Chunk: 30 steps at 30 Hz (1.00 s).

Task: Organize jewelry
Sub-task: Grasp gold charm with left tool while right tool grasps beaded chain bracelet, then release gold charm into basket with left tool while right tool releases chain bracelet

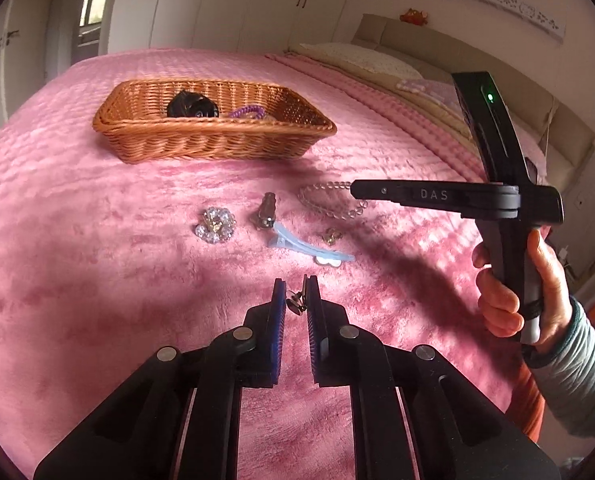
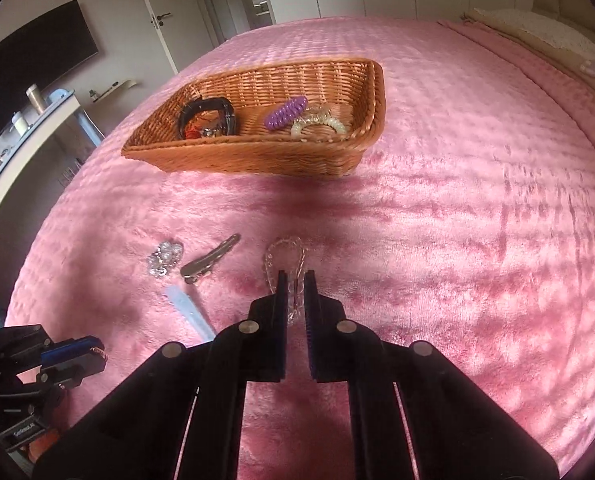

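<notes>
Left gripper (image 1: 296,294) is nearly closed on a small dark earring (image 1: 296,303), pinched between the blue pads and held just above the pink bedspread (image 1: 97,260). Right gripper (image 2: 296,292) has its jaws narrowed around one strand of the clear bead bracelet (image 2: 285,260); I can't tell if the pads actually touch the beads.

Key relation: wicker basket (image 1: 213,142) lies straight ahead of both tools, toward the far side of the bed, its long axis across the left gripper's line of travel. Near rim faces us, so either load has to lift over that wall. By my read the right gripper sits nearer the basket.

Bracelet's loop runs lengthwise away from the right gripper, toward the basket, so it'll likely dangle on lift.

Loose between grippers and basket: crystal cluster (image 1: 214,225), brown clip (image 1: 266,211), light-blue clip (image 1: 309,246), small gold piece (image 1: 331,236). All low and flat, no real obstruction if the carry goes high.

Basket already holds a dark bangle (image 2: 207,118), purple coil tie (image 2: 286,112) and clear coil ties (image 2: 319,122). The basket's right end is barer.
</notes>
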{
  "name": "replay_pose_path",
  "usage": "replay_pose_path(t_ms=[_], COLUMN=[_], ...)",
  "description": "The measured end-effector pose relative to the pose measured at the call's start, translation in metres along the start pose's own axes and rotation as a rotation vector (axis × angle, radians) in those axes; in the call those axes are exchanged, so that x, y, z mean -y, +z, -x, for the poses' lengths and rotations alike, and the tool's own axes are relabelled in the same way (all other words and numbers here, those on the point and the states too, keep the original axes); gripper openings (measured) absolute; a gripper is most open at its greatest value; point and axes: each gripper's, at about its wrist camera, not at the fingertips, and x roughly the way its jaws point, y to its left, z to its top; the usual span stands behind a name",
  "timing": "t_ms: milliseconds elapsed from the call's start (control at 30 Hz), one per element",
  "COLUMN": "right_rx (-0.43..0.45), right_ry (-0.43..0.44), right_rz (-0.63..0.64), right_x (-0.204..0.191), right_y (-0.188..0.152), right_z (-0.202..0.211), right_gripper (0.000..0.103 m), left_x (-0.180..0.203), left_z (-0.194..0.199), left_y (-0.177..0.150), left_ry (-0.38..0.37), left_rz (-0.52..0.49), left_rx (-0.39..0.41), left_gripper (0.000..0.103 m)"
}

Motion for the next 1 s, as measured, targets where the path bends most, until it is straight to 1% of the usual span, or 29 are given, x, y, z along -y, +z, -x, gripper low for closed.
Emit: replay_pose_path(t_ms=[100,200,400,533,600,700,800,867,900,967,1000], right_rx=[0.020,0.042,0.099,0.157,0.182,0.221,0.223,0.207,0.204,0.194,0.182], right_ry=[0.022,0.038,0.058,0.074,0.083,0.084,0.085,0.099,0.087,0.066,0.071], right_rz=[-0.012,-0.018,-0.001,0.010,0.010,0.016,0.018,0.016,0.019,0.025,0.022], right_x=[-0.003,-0.007,-0.017,-0.026,-0.029,-0.035,-0.040,-0.042,-0.044,-0.046,-0.046], right_y=[0.008,0.013,0.032,0.059,0.076,0.103,0.131,0.145,0.151,0.158,0.161], right_z=[0.014,0.029,0.059,0.076,0.079,0.075,0.057,0.039,0.029,0.010,-0.002], right_gripper=[0.006,0.006,0.006,0.006,0.006,0.006,0.006,0.006,0.006,0.006,0.006], left_x=[-0.008,-0.014,-0.021,-0.027,-0.034,-0.048,-0.065,-0.075,-0.078,-0.081,-0.081], left_z=[0.015,0.029,0.040,0.041,0.040,0.029,0.010,-0.004,-0.011,-0.028,-0.036], left_y=[0.012,0.024,0.060,0.091,0.109,0.140,0.166,0.175,0.178,0.185,0.186], left_ry=[-0.046,-0.091,-0.066,-0.030,-0.001,0.050,0.110,0.159,0.176,0.235,0.268], left_rz=[0.030,0.039,0.006,-0.012,-0.005,0.026,0.064,0.081,0.086,0.056,0.038], left_rx=[0.040,0.084,0.135,0.171,0.192,0.215,0.220,0.225,0.227,0.230,0.225], left_gripper=[0.009,0.009,0.009,0.009,0.009,0.009,0.009,0.009,0.010,0.010,0.010])
